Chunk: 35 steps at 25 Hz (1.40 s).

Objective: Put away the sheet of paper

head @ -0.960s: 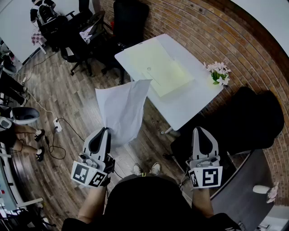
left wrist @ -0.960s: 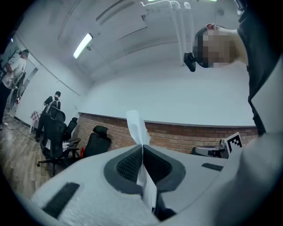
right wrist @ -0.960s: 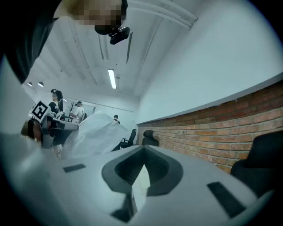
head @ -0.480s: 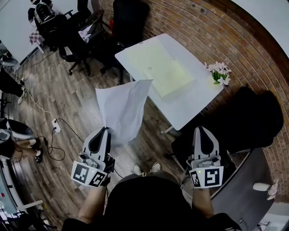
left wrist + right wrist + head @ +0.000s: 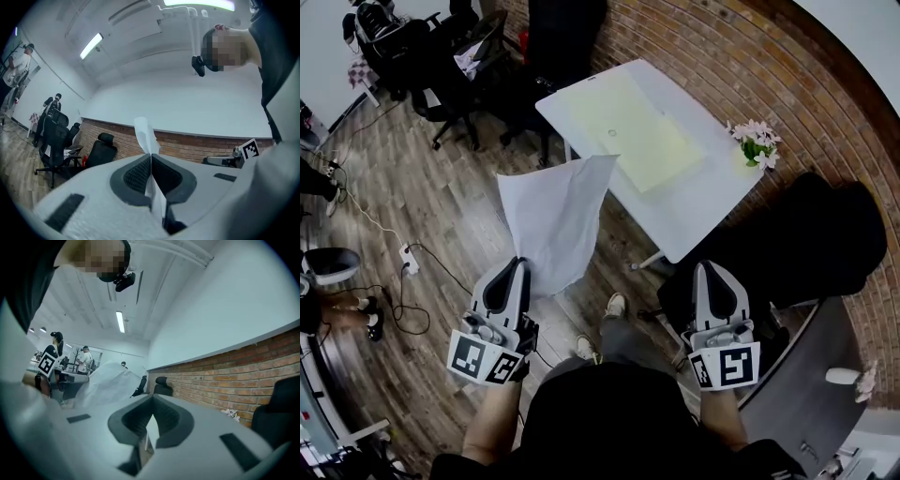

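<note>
Left tool [image 5: 518, 266]: jaws pressed shut on the bottom edge of the sheet of paper [image 5: 553, 217]. Sheet is held in the air above the wood floor [image 5: 441, 211] and fans toward 1 o'clock, near the white table [image 5: 705, 202]. Right tool [image 5: 713, 269], at 3 o'clock: jaws together, nothing between them.

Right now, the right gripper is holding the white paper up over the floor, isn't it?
Not quite: the left gripper holds the white paper over the floor. The left gripper view shows its jaws shut on it; the right gripper is empty.
</note>
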Available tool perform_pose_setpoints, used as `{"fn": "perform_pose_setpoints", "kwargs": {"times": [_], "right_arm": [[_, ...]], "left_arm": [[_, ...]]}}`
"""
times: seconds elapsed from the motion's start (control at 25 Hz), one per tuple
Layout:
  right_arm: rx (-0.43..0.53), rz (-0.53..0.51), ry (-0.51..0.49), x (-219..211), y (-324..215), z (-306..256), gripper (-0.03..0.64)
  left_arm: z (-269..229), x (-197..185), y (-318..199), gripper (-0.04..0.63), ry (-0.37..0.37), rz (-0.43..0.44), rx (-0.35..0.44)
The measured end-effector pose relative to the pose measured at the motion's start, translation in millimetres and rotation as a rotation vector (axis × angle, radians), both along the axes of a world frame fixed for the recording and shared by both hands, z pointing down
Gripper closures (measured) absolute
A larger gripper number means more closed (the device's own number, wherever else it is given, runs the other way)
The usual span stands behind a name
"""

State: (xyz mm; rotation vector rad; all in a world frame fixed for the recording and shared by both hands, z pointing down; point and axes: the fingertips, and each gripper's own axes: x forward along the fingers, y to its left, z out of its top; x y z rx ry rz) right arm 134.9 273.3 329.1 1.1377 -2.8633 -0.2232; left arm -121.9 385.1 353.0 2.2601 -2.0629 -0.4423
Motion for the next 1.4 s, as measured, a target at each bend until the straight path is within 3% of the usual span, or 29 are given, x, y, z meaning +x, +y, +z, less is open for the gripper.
{"fn": "perform_pose_setpoints", "kwargs": {"times": [0.36,0.56,0.96,1.16,1.4], "right_arm": [[-0.004,-0.023,-0.016,-45.3,-63.4,8.1,0.603],[0.006,-0.026,-0.03,-70.0,-132.9,0.7,0.603],[-0.029,-0.03,-0.037,-85.5,-272.4,8.1,0.603],[-0.04,-0.08,-0.025,-106.7,-296.7,14.4,0.603],[-0.076,-0.045,-0.016,-122.9,-313.5,24.7,0.603]], "left_arm": [[1.9,-34.9,-57.9,0.565,-0.014,-0.003,-0.012],[-5.3,-52.5,-124.3,0.565,-0.019,0.005,-0.017],[-18.7,-53.2,-271.4,0.565,-0.048,0.058,-0.038],[-18.8,-64.8,-310.7,0.565,-0.081,0.066,-0.059],[-10.3,-81.6,-338.8,0.565,-0.064,0.108,-0.076]]}}
